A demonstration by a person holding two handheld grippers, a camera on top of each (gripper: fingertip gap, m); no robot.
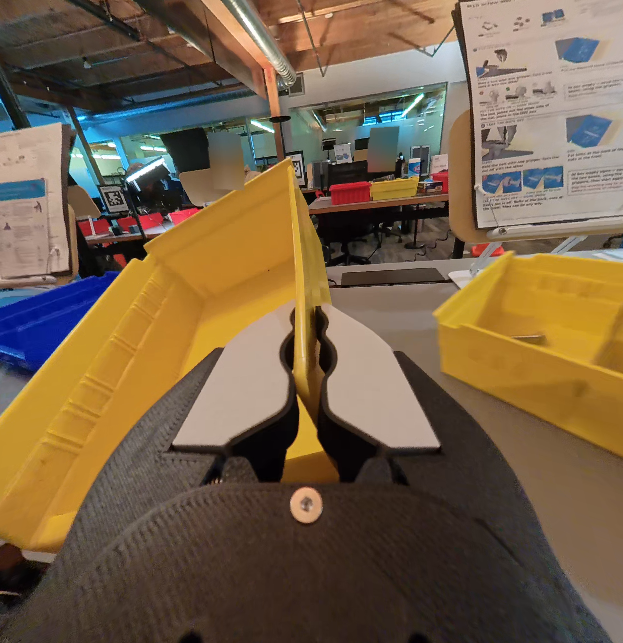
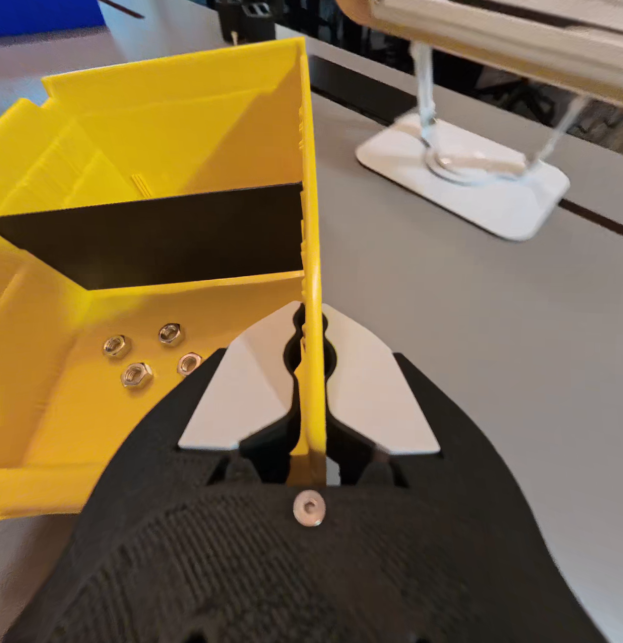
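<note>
Yellow plastic fills both of my wrist views. My left gripper (image 1: 304, 351) is clenched on the side wall of an empty yellow bin (image 1: 156, 348), the thin wall pinched between its grey fingers (image 1: 247, 379); the bin tips up and its body spreads toward nine o'clock. At three o'clock a second yellow bin (image 1: 532, 368) sits on the grey table (image 1: 390, 313), apart from the first, with a small metal piece inside that I cannot identify for the blur. At nine o'clock, behind the held bin, lies a blue bin (image 1: 42, 327). At one o'clock an instruction sheet on a stand (image 1: 553, 114) rises above the table; another sheet (image 1: 24, 205) stands at ten o'clock.

My right gripper (image 2: 311, 351) is likewise clamped on the right-hand wall of a divided yellow bin (image 2: 163, 146), the wall running between its pale fingers (image 2: 247, 386). A black divider (image 2: 156, 236) crosses the bin at ten o'clock. In the near compartment, at nine o'clock from the fingertips, four steel hex nuts (image 2: 139, 355) lie loose on the floor, close together. At two o'clock a white stand base (image 2: 494, 195) rests on the grey tabletop (image 2: 442, 348), well apart from the bin.
</note>
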